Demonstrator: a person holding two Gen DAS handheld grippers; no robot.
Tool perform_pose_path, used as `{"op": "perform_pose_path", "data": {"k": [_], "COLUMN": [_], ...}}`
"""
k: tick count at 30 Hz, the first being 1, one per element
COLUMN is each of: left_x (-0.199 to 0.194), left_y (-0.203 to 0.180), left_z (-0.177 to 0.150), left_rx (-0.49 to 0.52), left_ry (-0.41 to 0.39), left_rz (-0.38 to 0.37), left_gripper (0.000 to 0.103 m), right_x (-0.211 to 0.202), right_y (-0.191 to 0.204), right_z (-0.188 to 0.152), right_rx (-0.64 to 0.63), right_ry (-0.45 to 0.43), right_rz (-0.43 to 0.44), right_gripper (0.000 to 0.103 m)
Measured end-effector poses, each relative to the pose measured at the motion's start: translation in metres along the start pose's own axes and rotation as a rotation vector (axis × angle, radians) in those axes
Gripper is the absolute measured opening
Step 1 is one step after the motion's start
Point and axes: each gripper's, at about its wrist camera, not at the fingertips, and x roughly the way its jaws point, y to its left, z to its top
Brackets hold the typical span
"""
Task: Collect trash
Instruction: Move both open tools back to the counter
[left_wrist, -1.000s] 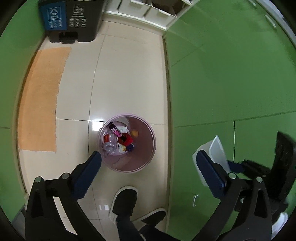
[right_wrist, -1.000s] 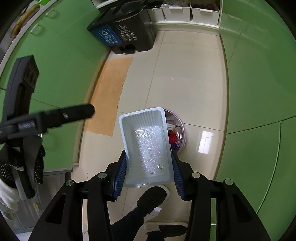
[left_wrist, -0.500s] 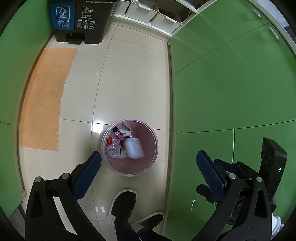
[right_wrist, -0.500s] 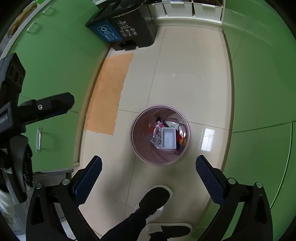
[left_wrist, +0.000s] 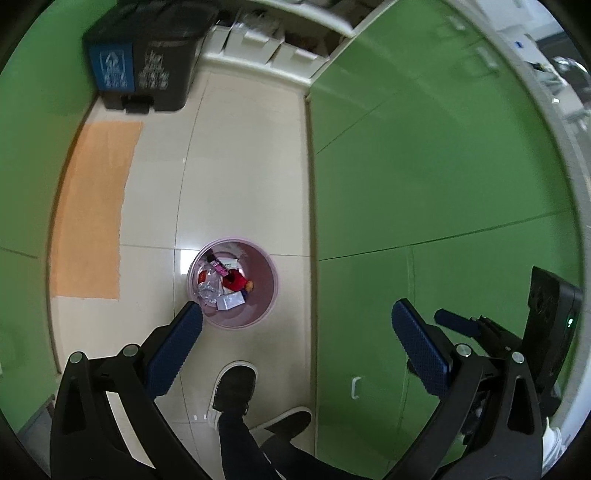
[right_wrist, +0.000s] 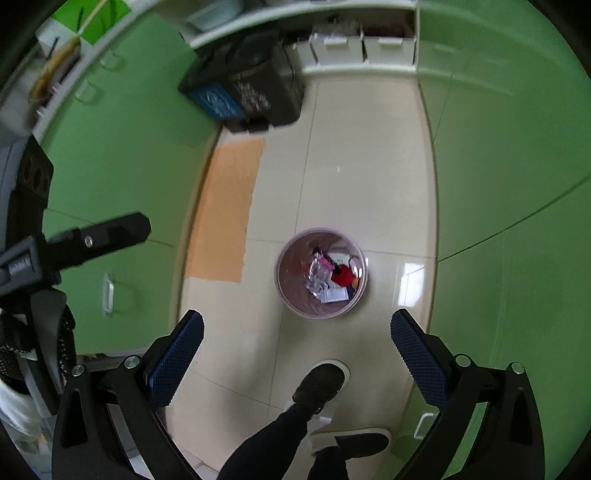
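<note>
Both the left gripper (left_wrist: 295, 343) and right gripper (right_wrist: 297, 343) gape empty above the pink bin (right_wrist: 286, 291); its heaped trash, seemingly loose, might spill if knocked.

A round pink wastebasket (left_wrist: 258, 295) is standing upright on the pale tiled floor, close to the green cabinet fronts. Inside it, trash is lying heaped: a white plastic tray (left_wrist: 229, 302) facing up, a crumpled clear plastic bottle (left_wrist: 207, 285), a red item (left_wrist: 236, 281) and a pink-and-black wrapper (left_wrist: 218, 266).
</note>
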Motion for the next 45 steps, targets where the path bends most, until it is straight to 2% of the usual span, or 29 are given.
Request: {"op": "perform_pose_path", "data": {"k": [10,14,19,25,33,38,45], "left_x": [-0.146,-0.187,-0.226,-0.233,-0.211,-0.187,-0.142], "left_y": [-0.110,-0.151,-0.215,-0.295,-0.404,-0.463,-0.524], "left_z": [0.006,0.011,0.008,-0.004,-0.030,-0.048,-0.073], "left_rx": [0.139,0.194,0.310,0.470,0.681,0.770,0.831], "left_ry": [-0.092,-0.119,-0.145,-0.122,-0.058,-0.010,0.058], "left_rz": [-0.015,-0.039,-0.072,-0.144,-0.233,-0.266,-0.265], "left_gripper": [0.100,0.100,0.100,0.100,0.100,0.100,0.100], "right_x": [-0.186,-0.256,-0.327,-0.394,-0.445,-0.461,-0.467], "right_y": [0.022,0.015,-0.007,-0.050,-0.115,-0.157,-0.212], "right_z": [-0.015,-0.030,-0.061,-0.115,-0.191,-0.222,-0.234], "right_rx": [0.029,0.069,0.154,0.303,0.496,0.576,0.622], "right_ry": [-0.174,-0.260,-0.366,-0.491,-0.580,-0.575,-0.542], "right_rz": [-0.002,-0.029,-0.077,-0.162,-0.279,-0.341,-0.366], "right_gripper": [0.097,0.097,0.097,0.097,0.097,0.097,0.097]}}
